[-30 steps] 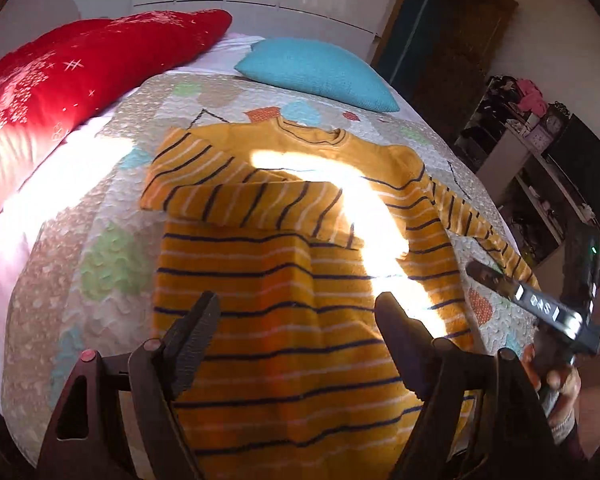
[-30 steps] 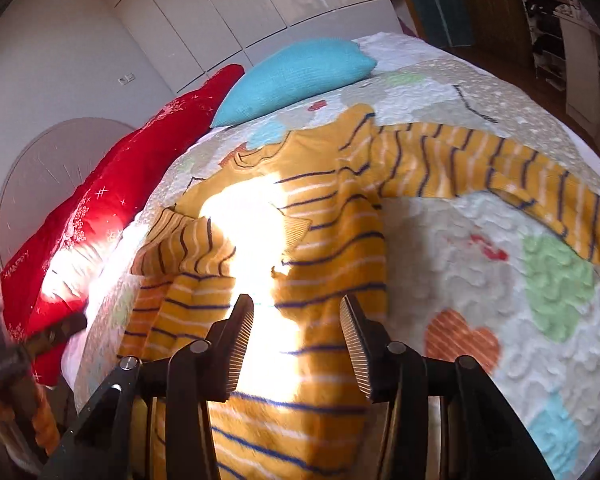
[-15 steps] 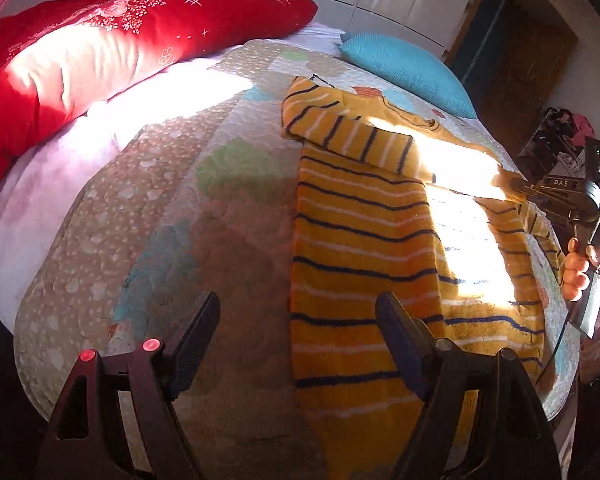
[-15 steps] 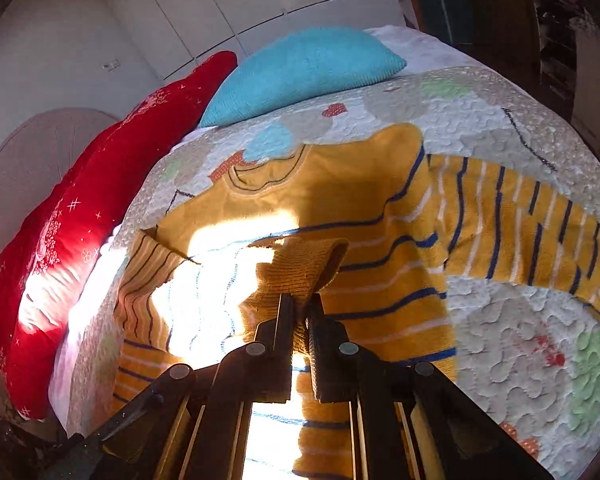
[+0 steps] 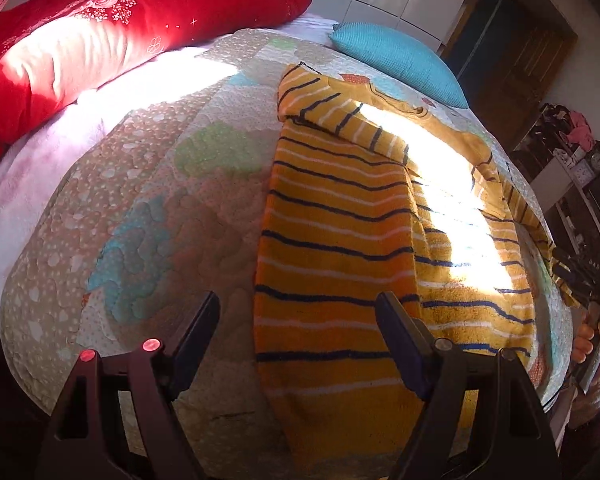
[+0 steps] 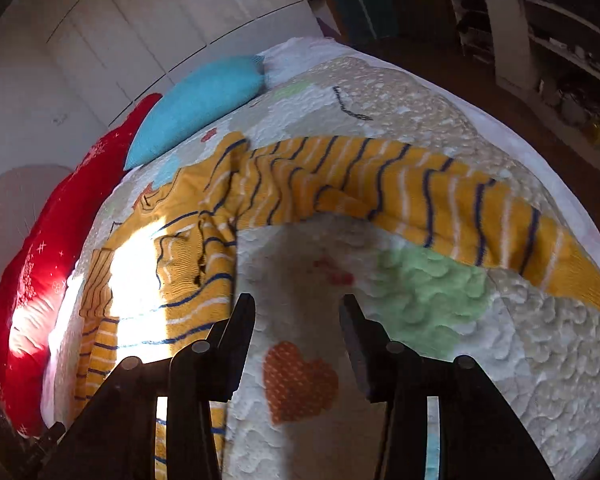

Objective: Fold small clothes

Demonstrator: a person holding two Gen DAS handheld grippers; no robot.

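A yellow sweater with dark blue and white stripes [image 5: 340, 240] lies on the quilted bedspread [image 5: 140, 208]. Its left sleeve is folded across the chest. Its right sleeve [image 6: 440, 196] stretches out flat over the quilt. My left gripper [image 5: 296, 320] is open and empty, low over the sweater's left hem edge. My right gripper [image 6: 296, 320] is open and empty, above bare quilt just right of the sweater's body. It also shows at the right edge of the left wrist view [image 5: 580, 276], held in a hand.
A red pillow [image 5: 100, 32] and a blue pillow [image 5: 396, 60] lie at the head of the bed. Shelves with clutter [image 5: 572, 152] stand past the bed's right side. White wardrobe doors [image 6: 160, 40] are behind the bed.
My right gripper was shut on a fold of the sweater's side half a second ago; it has let go, opened and moved right over bare quilt. My left gripper edged closer to the hem.
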